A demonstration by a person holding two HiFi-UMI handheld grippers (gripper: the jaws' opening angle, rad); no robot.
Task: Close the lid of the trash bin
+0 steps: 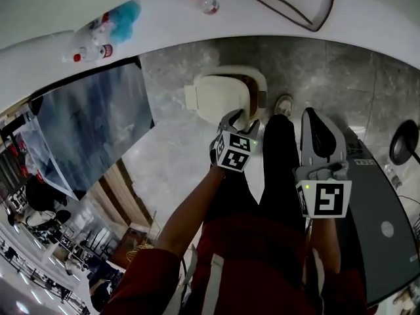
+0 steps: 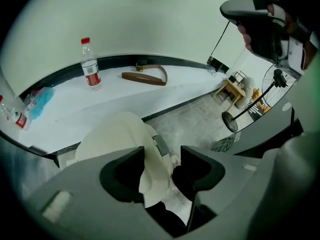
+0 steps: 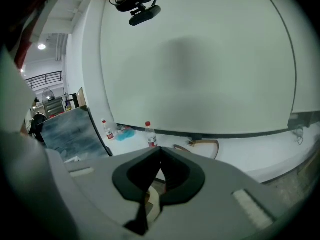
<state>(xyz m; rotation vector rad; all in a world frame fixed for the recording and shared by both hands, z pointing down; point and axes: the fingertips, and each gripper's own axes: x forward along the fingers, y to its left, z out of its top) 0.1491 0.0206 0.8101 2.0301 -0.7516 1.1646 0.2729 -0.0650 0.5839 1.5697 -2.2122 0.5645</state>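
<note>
The cream trash bin (image 1: 230, 77) stands on the grey floor under a white counter. Its domed lid (image 1: 216, 99) is tilted, and a dark brown opening shows along its right side. My left gripper (image 1: 239, 119) reaches down to the lid's near edge. In the left gripper view the jaws of that gripper (image 2: 162, 156) stand apart, with the rim of the lid (image 2: 125, 139) in the gap between them. My right gripper (image 1: 314, 115) is held off to the right, away from the bin. It (image 3: 160, 151) is shut, tips touching, with nothing in it.
The curved white counter (image 1: 367, 18) carries a water bottle (image 1: 209, 4), a brown strap (image 1: 295, 8) and a blue cloth (image 1: 125, 12). A grey sheet (image 1: 92, 123) leans at the left. A dark table (image 1: 384, 228) is at the right. My legs and a shoe (image 1: 283, 104) stand by the bin.
</note>
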